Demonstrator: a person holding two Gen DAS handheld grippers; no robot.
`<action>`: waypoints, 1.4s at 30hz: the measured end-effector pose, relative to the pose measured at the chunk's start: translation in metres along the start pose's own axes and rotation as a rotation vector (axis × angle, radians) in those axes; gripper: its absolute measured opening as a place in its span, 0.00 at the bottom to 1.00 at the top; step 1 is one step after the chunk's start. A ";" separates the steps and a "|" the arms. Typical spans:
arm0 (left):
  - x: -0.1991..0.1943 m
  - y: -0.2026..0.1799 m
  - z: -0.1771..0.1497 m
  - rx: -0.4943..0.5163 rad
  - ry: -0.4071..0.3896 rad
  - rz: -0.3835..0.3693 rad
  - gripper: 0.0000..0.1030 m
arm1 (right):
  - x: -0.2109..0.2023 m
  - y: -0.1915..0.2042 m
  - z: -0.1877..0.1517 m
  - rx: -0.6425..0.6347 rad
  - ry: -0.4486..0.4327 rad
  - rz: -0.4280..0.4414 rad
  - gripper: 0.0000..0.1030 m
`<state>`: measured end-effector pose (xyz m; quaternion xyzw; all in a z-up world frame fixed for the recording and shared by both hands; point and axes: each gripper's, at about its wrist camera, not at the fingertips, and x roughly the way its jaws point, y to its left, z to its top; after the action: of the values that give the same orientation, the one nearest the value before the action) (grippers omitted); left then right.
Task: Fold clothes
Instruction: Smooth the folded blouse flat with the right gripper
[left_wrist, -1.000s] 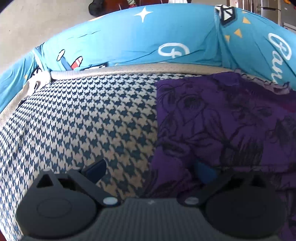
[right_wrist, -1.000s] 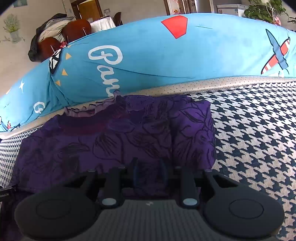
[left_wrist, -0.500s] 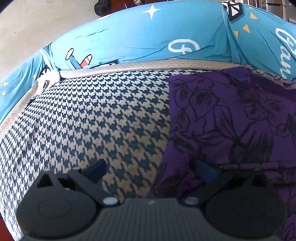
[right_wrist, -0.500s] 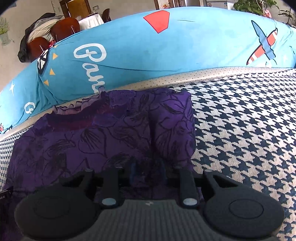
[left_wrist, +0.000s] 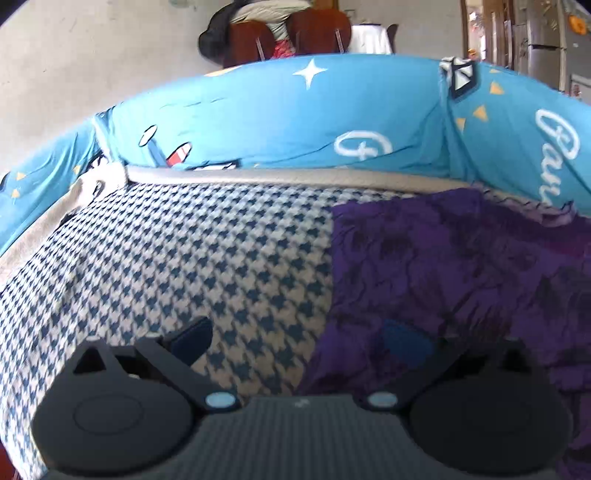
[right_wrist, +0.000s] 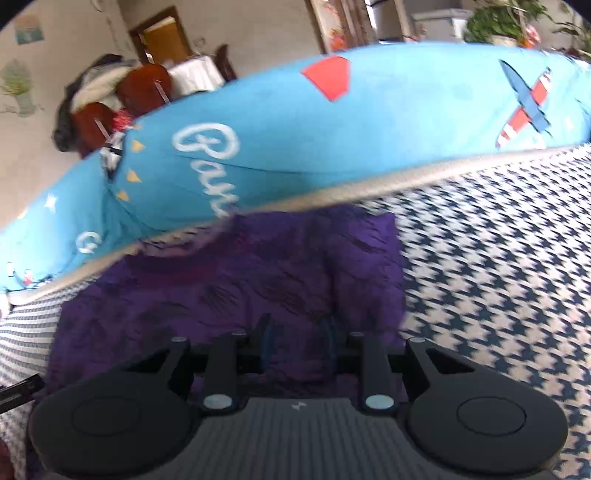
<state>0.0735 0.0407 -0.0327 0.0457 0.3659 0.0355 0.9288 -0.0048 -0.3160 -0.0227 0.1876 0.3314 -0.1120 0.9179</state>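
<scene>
Where our left claw (left_wrist: 299, 341) gapes, the blue cushion (left_wrist: 295, 122) shows a looping white "F". Our right claw (right_wrist: 297, 341) stands slightly parted over the purple floral garment (right_wrist: 229, 288), below "Bar".

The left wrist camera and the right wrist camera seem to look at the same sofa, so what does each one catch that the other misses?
Only the left wrist view shows the white star on the blue cover, the sofa's left corner, and the left gripper wide open, straddling the garment's left edge.

Only the right wrist view shows the red patch, the potted plant, the garment's right edge, and the right gripper, its fingers narrowly apart over the cloth.

Both show the purple garment lying on the houndstooth seat, the blue cover and the chairs behind.
</scene>
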 end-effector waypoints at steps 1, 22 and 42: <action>0.000 -0.002 0.001 0.000 0.001 -0.010 1.00 | 0.000 0.004 0.000 -0.003 0.004 0.020 0.25; 0.028 -0.017 -0.012 0.082 0.120 -0.004 1.00 | 0.029 0.046 -0.031 -0.191 0.129 -0.002 0.28; -0.013 -0.030 -0.004 0.097 0.090 -0.094 1.00 | -0.044 0.011 -0.024 0.001 0.031 -0.051 0.30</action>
<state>0.0621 0.0100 -0.0307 0.0720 0.4103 -0.0240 0.9088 -0.0475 -0.2926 -0.0083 0.1813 0.3503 -0.1325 0.9093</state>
